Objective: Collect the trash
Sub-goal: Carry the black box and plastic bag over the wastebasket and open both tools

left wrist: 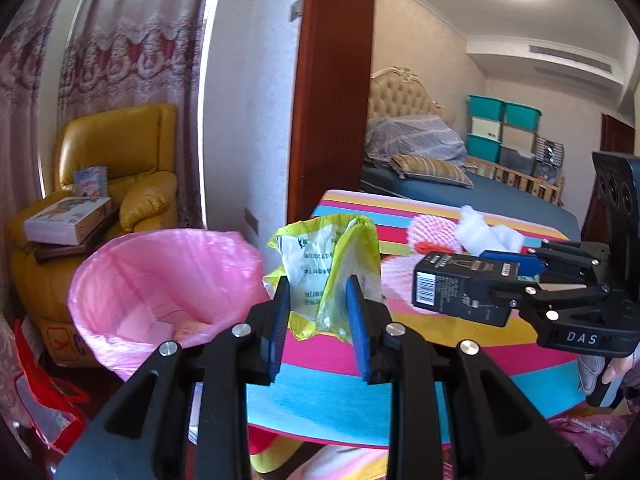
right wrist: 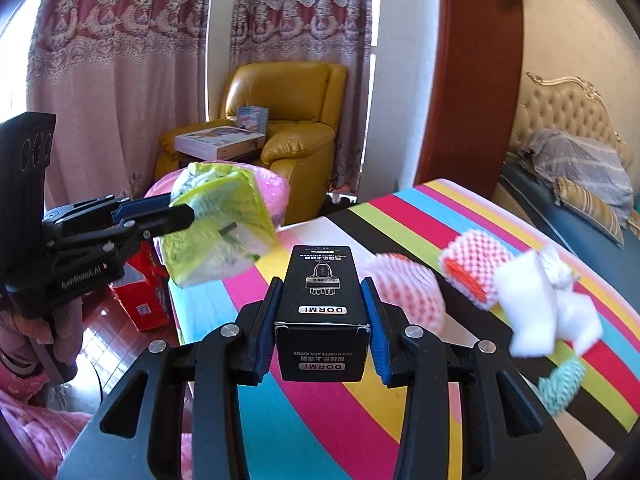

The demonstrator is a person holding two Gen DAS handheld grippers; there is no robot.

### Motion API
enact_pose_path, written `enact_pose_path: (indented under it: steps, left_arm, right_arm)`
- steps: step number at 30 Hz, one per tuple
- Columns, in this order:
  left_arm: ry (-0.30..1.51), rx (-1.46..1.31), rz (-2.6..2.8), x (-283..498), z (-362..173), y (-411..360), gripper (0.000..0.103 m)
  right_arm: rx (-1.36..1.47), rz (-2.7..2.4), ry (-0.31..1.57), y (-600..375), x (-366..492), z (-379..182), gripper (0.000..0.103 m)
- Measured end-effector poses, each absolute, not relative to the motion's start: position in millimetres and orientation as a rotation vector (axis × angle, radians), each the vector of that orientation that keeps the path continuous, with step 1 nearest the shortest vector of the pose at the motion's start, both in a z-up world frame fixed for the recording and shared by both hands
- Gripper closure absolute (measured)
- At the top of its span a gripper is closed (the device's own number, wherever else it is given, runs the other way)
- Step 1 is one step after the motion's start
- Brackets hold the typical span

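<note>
My left gripper is shut on a crumpled yellow-green plastic wrapper, held above the striped table's left edge. Just to its left stands a bin lined with a pink bag, its mouth open. My right gripper is shut on a black carton printed DORMI, held lengthwise between the blue pads over the table. In the left wrist view the right gripper and carton hang right of the wrapper. In the right wrist view the left gripper holds the wrapper in front of the bin.
Pink foam nets, white foam scraps and a teal net lie on the table. A red bag sits on the floor. Behind the bin stands a yellow armchair with boxes. A wooden door frame and bed lie beyond.
</note>
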State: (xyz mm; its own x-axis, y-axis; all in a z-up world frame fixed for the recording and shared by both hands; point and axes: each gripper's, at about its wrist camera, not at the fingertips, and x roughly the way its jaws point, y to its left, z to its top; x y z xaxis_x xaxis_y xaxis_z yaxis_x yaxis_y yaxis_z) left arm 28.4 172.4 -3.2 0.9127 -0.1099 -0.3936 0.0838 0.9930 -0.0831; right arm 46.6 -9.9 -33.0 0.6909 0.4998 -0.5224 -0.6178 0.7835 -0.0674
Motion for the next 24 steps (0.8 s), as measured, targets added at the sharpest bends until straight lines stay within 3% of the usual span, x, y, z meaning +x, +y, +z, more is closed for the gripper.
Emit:
enact_pose_path:
  steps: [7,24]
  left_arm:
    - [0.440,-0.122,-0.045,34.2,-11.3,204.8,0.076]
    - [0.415,-0.127,0.198,52.0,3.2,291.2,0.075]
  right_arm:
    - [-0.225,0.621,0.572,1.1,70.4,-46.7,0.065]
    - [-0.181,0.781,0.560,116.8,129.8,-10.8,0.065]
